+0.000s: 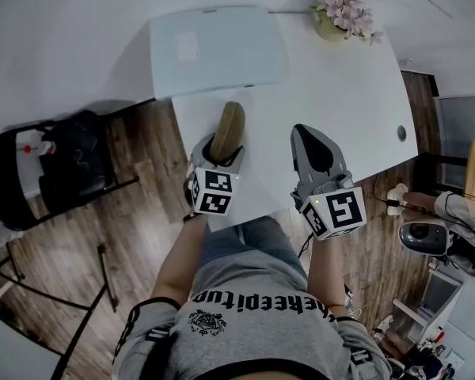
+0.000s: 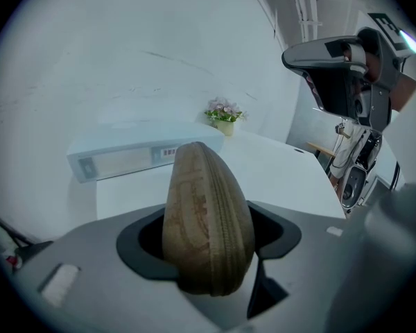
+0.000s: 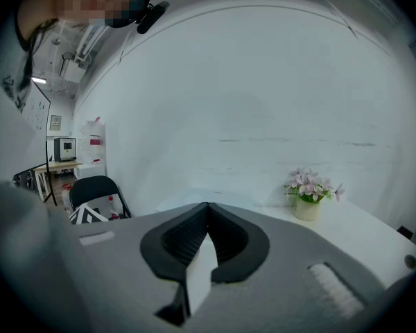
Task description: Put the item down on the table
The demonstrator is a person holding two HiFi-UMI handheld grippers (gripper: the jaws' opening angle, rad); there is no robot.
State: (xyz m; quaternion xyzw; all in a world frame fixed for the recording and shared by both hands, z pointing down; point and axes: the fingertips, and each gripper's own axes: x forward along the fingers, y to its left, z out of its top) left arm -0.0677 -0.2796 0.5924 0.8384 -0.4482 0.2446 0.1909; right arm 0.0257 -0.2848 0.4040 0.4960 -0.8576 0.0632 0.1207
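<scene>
My left gripper (image 1: 220, 150) tilts down, its jaws wide and clamped on the pouch (image 1: 229, 123). My right gripper (image 1: 308, 136) has its jaws closed.

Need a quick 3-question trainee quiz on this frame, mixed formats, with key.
1. True or false: the right claw is shut with nothing in it.
2. What does the left claw hold? A) a tan pouch B) a mug C) a bottle
3. Fill in: in the head view, the flowers on the table stand to the ___ of the box.

Key: 1 true; 2 A; 3 right.
</scene>
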